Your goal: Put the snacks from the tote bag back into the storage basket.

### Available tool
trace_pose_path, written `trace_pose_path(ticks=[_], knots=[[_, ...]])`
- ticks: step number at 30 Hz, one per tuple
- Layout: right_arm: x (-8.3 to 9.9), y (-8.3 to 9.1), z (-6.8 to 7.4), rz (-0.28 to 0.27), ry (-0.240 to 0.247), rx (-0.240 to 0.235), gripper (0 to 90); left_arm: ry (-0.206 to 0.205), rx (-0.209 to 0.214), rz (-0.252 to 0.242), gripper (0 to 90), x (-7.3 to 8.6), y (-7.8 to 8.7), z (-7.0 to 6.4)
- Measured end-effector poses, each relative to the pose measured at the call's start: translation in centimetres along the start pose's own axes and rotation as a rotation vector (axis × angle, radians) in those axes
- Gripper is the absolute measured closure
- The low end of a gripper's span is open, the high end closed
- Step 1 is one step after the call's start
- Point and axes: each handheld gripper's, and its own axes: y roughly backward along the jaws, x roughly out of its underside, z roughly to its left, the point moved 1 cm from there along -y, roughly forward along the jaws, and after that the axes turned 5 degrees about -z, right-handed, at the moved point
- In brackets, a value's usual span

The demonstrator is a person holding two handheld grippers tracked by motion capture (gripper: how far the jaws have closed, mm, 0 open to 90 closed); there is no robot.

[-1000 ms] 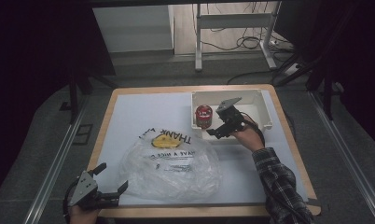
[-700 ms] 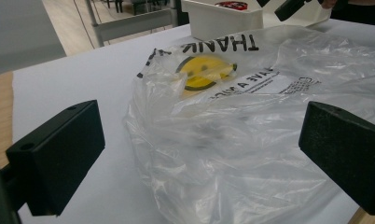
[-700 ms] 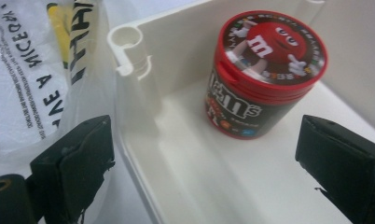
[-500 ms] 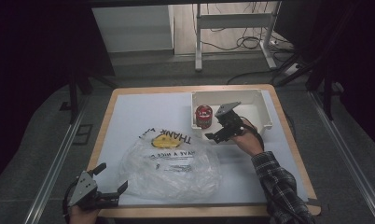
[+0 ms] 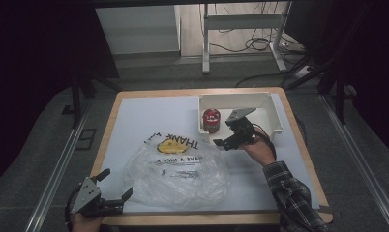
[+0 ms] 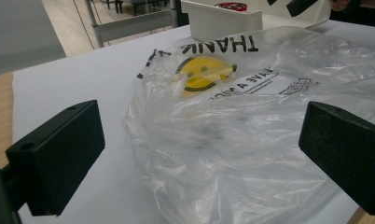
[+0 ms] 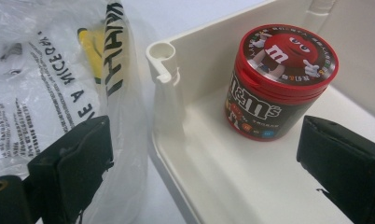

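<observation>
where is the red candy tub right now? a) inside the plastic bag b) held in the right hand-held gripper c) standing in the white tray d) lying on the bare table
c: the candy tub stands upright on the floor of the white tray, with the open jaws of the right hand-held gripper short of it and the plastic bag lying outside the tray.
</observation>
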Motion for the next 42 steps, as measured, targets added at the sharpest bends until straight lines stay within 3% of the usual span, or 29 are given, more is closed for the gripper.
trace_pose_path(ticks=[27, 42], knots=[[1.2, 2.7, 2.0, -0.069, -0.014, 0.018, 3.8, 0.0, 0.001, -0.002, 0.0, 0.0, 0.0, 0.0], [2.2, 3.8, 2.8, -0.076, -0.007, 0.03, 3.8, -0.002, 0.002, -0.001, 0.0, 0.0, 0.0, 0.0]])
